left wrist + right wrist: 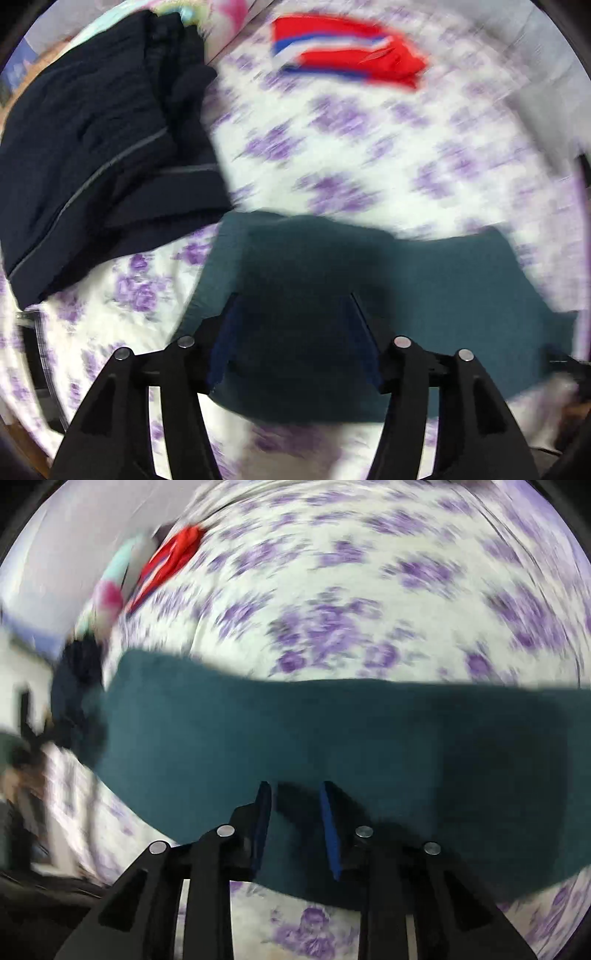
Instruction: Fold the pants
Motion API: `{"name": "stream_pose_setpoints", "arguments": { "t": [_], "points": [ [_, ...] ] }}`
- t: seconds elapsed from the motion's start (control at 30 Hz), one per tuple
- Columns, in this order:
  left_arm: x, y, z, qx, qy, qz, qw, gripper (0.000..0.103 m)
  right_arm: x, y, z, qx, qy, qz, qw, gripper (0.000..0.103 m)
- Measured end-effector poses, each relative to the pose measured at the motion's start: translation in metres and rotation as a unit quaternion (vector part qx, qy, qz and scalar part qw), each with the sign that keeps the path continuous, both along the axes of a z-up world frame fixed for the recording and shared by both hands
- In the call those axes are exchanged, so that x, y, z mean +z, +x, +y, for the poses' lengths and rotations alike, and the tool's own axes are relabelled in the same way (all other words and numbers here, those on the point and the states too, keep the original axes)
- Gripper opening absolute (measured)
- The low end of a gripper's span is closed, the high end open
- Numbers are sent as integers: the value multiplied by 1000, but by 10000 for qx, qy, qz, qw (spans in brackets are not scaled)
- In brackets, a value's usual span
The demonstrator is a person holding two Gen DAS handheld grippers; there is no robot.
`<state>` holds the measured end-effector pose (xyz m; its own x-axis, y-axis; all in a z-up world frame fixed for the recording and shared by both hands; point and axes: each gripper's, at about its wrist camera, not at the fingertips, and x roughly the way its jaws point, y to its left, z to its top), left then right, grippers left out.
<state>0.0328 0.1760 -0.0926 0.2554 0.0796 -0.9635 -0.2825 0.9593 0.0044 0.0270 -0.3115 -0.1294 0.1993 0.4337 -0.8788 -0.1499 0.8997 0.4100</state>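
Two views show us the teal pants (424, 295) lying flat as a folded band on the purple-flowered bedsheet (351, 147), right under both grippers. We see our left gripper (291, 299) with its fingers spread wide above the cloth, nothing pinched between them. Our right gripper (295, 786) has its blue-padded fingers (328, 830) parted more narrowly; dark teal cloth lies between them, but we see no pad pressing on it. Only the left view gives us the navy garment (92, 147) heaped just beside the pants and the red, white and blue striped garment (351, 48) farther up the sheet. Only the right view shows the band's full length, though it is blurred.
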Motion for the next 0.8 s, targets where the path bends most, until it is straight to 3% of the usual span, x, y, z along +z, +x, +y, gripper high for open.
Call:
{"name": "stream_pose_setpoints", "arguments": {
  "t": [0.03,0.07,0.17,0.27,0.4,0.5,0.6,0.63,0.67,0.73,0.8],
  "points": [
    [-16,3,4,125,250,307,9991,54,5,0,-6,-148,15,31,9999,30],
    [-19,3,6,190,251,336,9989,53,14,-1,-11,-315,-19,10,9995,36],
    [-9,5,-1,164,181,95,9997,53,40,8,5,-43,84,-397,9992,38],
    [4,9,-15,-96,135,-64,9998,55,60,35,60,559,413,-820,9942,38],
    [19,16,-20,-244,204,-316,9990,62,61,77,146,1258,602,-1012,9850,38],
    [16,21,-12,-49,187,-280,9994,62,47,109,199,1488,770,-765,9829,46],
    [6,19,-2,137,124,-164,9997,62,28,128,237,1629,656,-306,9840,47],
    [1,19,1,168,97,-114,9997,62,24,129,244,1703,597,-224,9833,42],
    [-4,18,4,204,53,-49,9998,62,19,128,250,1791,478,-148,9826,9],
    [-13,17,8,284,-25,26,9996,62,14,129,255,1915,352,-25,9809,8],
    [-15,16,7,289,43,-16,9996,62,24,131,248,1819,408,-215,9822,7]
  ]
}}
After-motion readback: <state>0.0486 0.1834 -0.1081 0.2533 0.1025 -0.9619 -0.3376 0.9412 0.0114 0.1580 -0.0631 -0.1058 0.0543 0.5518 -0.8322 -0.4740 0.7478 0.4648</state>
